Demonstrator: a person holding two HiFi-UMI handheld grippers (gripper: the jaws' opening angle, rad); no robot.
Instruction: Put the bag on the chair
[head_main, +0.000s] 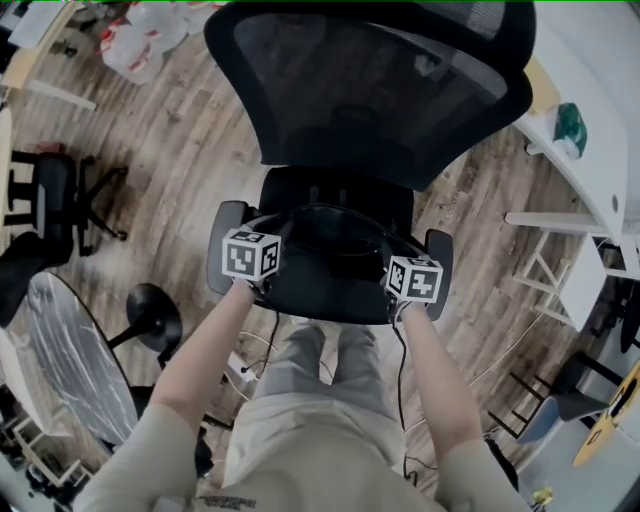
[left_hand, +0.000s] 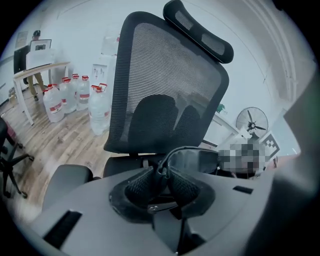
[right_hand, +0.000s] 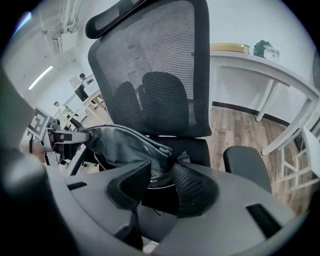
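- The bag (head_main: 335, 240) rests on the chair (head_main: 370, 90) seat (task looks nearly done).
- The left claw (left_hand: 162, 172) narrowly pinches its rim (left_hand: 192, 152); the right claw (right_hand: 162, 167) stands parted, with the rim loose between.
- Open both fully, then withdraw straight back without snagging the rim.

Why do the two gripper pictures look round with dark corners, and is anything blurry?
Left gripper view: a wide-angle lens bows the chair and blacks the corners; an added mosaic patch sits at right. Right gripper view: same bowing, the white table curves; the bag is sharp. Head view: even light, the black bag barely separates from the dark seat.
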